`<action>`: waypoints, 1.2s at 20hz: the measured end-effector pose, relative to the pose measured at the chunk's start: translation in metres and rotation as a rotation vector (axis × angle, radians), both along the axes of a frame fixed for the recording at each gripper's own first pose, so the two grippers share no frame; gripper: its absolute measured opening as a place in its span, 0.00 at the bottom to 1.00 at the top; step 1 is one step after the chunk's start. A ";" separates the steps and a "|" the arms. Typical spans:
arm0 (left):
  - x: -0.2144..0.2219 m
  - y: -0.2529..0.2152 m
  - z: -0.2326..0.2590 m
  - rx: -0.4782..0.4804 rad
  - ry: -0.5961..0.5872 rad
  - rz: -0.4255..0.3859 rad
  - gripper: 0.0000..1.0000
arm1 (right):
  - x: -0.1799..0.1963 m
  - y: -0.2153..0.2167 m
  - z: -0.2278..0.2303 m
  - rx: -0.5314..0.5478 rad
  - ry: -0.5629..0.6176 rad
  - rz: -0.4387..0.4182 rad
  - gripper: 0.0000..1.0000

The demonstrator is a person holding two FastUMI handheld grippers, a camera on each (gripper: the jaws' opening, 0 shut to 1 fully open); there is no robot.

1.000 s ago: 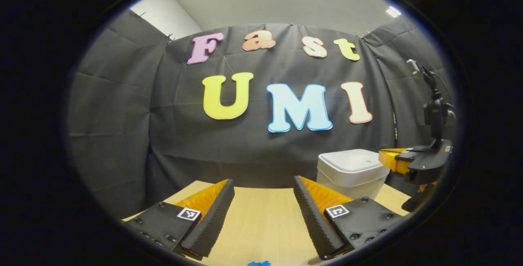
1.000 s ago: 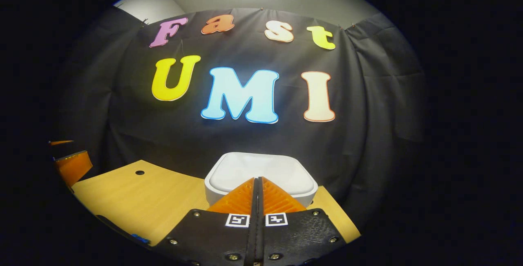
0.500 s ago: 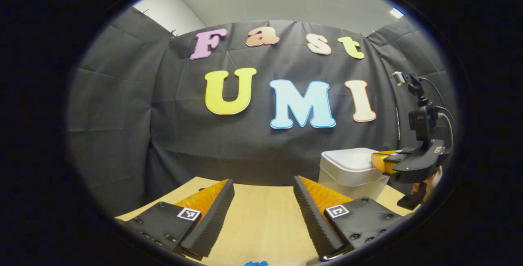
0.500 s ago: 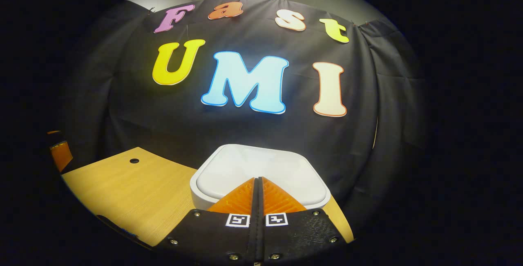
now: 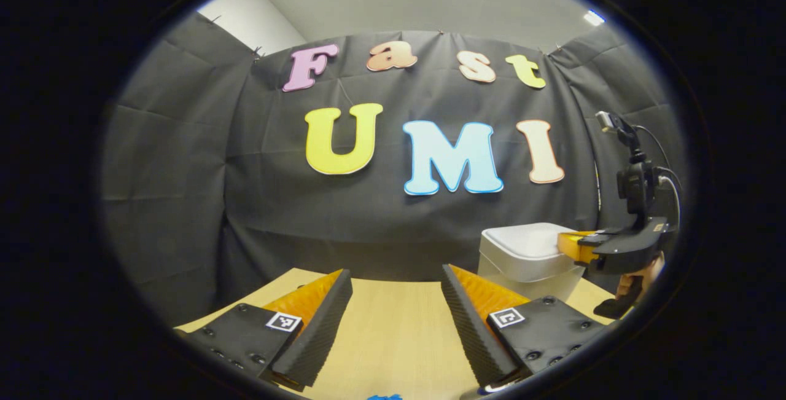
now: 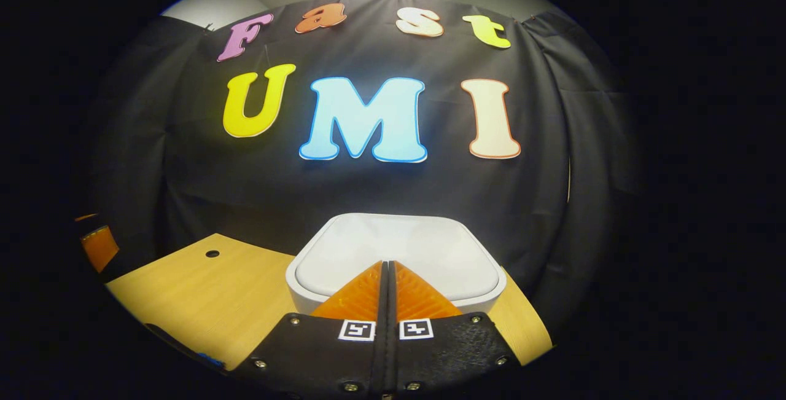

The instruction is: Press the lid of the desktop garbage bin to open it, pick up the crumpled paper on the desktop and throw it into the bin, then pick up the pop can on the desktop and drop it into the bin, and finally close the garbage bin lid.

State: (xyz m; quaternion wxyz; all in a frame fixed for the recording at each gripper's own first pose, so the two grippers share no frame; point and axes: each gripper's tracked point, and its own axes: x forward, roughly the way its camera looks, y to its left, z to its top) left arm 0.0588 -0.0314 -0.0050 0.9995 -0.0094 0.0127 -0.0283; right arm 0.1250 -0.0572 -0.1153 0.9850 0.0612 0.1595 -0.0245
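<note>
The white bin [image 6: 396, 258] stands with its lid down at the back of the wooden desk [image 6: 202, 295], straight ahead in the right gripper view. My right gripper [image 6: 387, 263] is shut with nothing in it, its tips over the front part of the lid; whether they touch it I cannot tell. In the left gripper view the bin [image 5: 528, 258] is at the right, and the right gripper [image 5: 568, 246] reaches over it from the right, held by a hand [image 5: 638, 277]. My left gripper [image 5: 396, 274] hangs open over the desk, with nothing between its fingers.
The desk [image 5: 393, 332] runs back to the black cloth wall. A small round hole [image 6: 212, 254] lies in the desk top left of the bin. A bit of something blue [image 5: 382, 397] shows at the near edge under my left gripper.
The right gripper came forward and down over the bin lid, which now looks larger and nearer. The left gripper has hardly moved.
</note>
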 end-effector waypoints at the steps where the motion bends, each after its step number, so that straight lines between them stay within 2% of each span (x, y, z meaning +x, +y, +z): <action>1: -0.002 -0.001 0.002 -0.001 -0.004 -0.003 0.98 | 0.000 -0.003 0.006 0.002 -0.010 0.002 0.00; 4: -0.006 0.001 0.006 0.009 -0.014 0.007 0.98 | 0.005 -0.008 0.023 0.028 -0.043 -0.008 0.00; 10: -0.017 0.006 0.014 0.012 -0.031 0.023 0.98 | 0.024 -0.019 0.088 -0.059 -0.190 -0.026 0.00; 15: -0.020 0.010 0.008 -0.015 -0.021 0.034 0.98 | 0.036 -0.032 0.114 -0.104 -0.240 -0.046 0.00; 24: -0.027 0.026 0.004 -0.001 -0.021 0.050 0.98 | 0.010 -0.023 0.126 -0.085 -0.259 -0.056 0.00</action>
